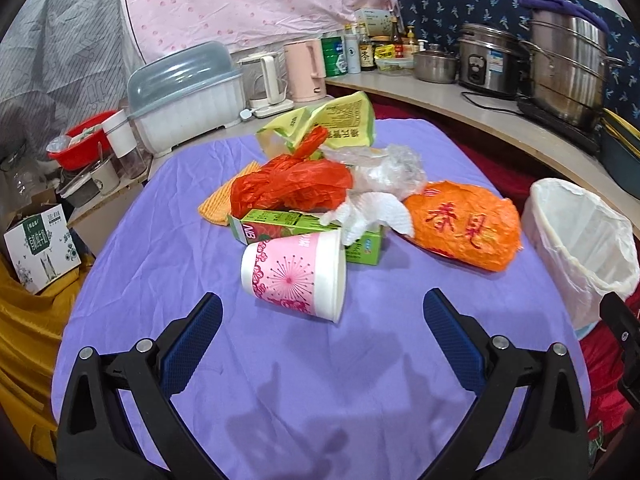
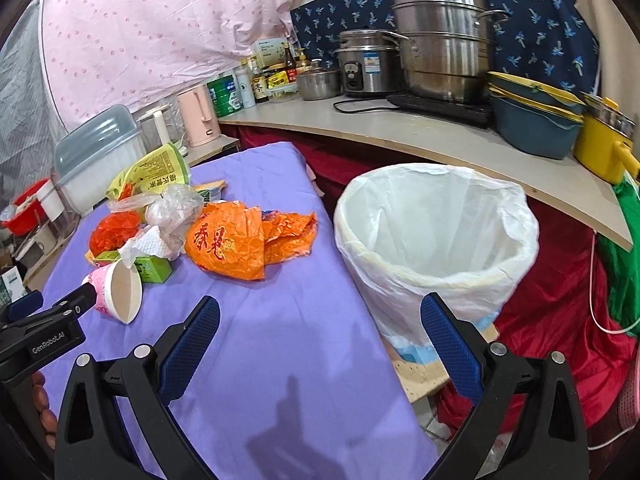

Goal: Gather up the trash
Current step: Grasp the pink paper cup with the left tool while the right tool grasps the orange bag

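A heap of trash lies on the purple tablecloth [image 1: 280,380]: a pink paper cup [image 1: 296,276] on its side, a green carton [image 1: 304,228], a white tissue [image 1: 372,212], a red plastic bag [image 1: 292,188], a clear bag [image 1: 392,168], an orange bag [image 1: 468,224] and a yellow-green wrapper [image 1: 332,120]. My left gripper [image 1: 322,312] is open just short of the cup, holding nothing. My right gripper [image 2: 320,316] is open and empty between the orange bag [image 2: 236,240] and the white-lined bin [image 2: 436,232]. The left gripper's fingers [image 2: 80,300] show beside the cup [image 2: 120,292].
A curved counter [image 2: 420,136] behind carries a steel pot [image 2: 444,40], a rice cooker [image 2: 364,64], bottles and kettles. A lidded dish box [image 1: 188,92] stands at the back left. A cardboard box [image 1: 40,248] sits off the table's left edge. Red cloth [image 2: 552,320] drapes below the bin.
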### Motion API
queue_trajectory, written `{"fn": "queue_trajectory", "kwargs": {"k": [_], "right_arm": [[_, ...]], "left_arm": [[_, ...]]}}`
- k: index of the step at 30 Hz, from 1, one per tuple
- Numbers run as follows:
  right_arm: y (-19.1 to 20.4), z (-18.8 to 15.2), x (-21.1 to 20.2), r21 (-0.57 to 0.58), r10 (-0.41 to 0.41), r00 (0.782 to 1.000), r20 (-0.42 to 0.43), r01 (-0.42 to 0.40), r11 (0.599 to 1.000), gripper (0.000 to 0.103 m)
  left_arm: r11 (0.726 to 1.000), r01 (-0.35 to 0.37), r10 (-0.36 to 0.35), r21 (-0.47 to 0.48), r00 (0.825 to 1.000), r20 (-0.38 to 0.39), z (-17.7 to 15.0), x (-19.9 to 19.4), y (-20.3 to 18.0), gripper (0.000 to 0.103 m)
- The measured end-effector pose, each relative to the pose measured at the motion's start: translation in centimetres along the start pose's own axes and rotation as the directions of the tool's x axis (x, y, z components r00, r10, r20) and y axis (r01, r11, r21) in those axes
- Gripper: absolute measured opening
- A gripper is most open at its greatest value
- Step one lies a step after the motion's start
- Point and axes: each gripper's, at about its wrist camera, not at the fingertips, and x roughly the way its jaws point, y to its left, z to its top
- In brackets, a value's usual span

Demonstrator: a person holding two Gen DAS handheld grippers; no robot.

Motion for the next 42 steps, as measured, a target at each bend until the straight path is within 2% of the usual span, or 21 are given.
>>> {"fn": "queue_trajectory", "kwargs": {"k": [5,12,18,22,24,25,26,30,32,37,42], "right_arm": [[1.9,1.3,3.3,-0.026,0.022,1.0,-0.021,-0.022,0.999,0.096],[3.5,2.8,8.1,0.008,0.073,0.994,-0.08,-0.073,0.997,0.096],[4.6,3.5,11.9,0.026,0.099,0.986,-0.137,-0.096,0.995,0.087],[5.3,3.8,13.9,0.029,0.117,0.979,-0.17,-0.114,0.993,0.074],[5.7,3.8,14.6,0.033,0.132,0.974,-0.185,-0.128,0.991,0.064],[5.8,3.7,14.7,0.038,0.145,0.97,-0.194,-0.14,0.989,0.053],[6.1,3.7,14.9,0.044,0.159,0.966,-0.204,-0.153,0.987,0.049],[7.1,3.2,14.5,0.02,0.163,0.966,-0.202,-0.162,0.987,0.039],[7.4,3.0,14.1,0.008,0.163,0.966,-0.199,-0.164,0.986,0.03],[7.8,2.8,13.0,0.005,0.172,0.967,-0.187,-0.174,0.985,0.026],[8.1,2.9,12.2,-0.001,0.177,0.967,-0.184,-0.18,0.984,0.025]], "left_arm": [[1.0,-0.005,0.004,-0.023,1.0,-0.023,0.6,2.4,1.2,0.096],[0.999,0.009,-0.01,-0.034,0.999,-0.036,1.6,5.1,2.8,0.096],[0.997,0.03,-0.034,-0.068,0.998,-0.046,2.1,6.7,4.3,0.096],[0.994,0.063,-0.069,-0.093,0.996,-0.063,1.8,7.5,5.2,0.096],[0.992,0.079,-0.085,-0.1,0.994,-0.062,1.6,7.7,5.5,0.096],[0.992,0.083,-0.089,-0.1,0.994,-0.063,1.6,7.8,5.5,0.096],[0.991,0.087,-0.094,-0.098,0.993,-0.065,1.6,7.9,5.6,0.096],[0.988,0.116,-0.123,-0.1,0.99,-0.068,1.8,7.9,5.8,0.096],[0.985,0.137,-0.144,-0.105,0.988,-0.062,1.7,7.5,5.9,0.096],[0.981,0.171,-0.178,-0.096,0.982,-0.065,1.4,7.5,4.9,0.096],[0.992,0.116,-0.12,-0.052,0.99,-0.081,1.0,9.0,4.2,0.096]]}}
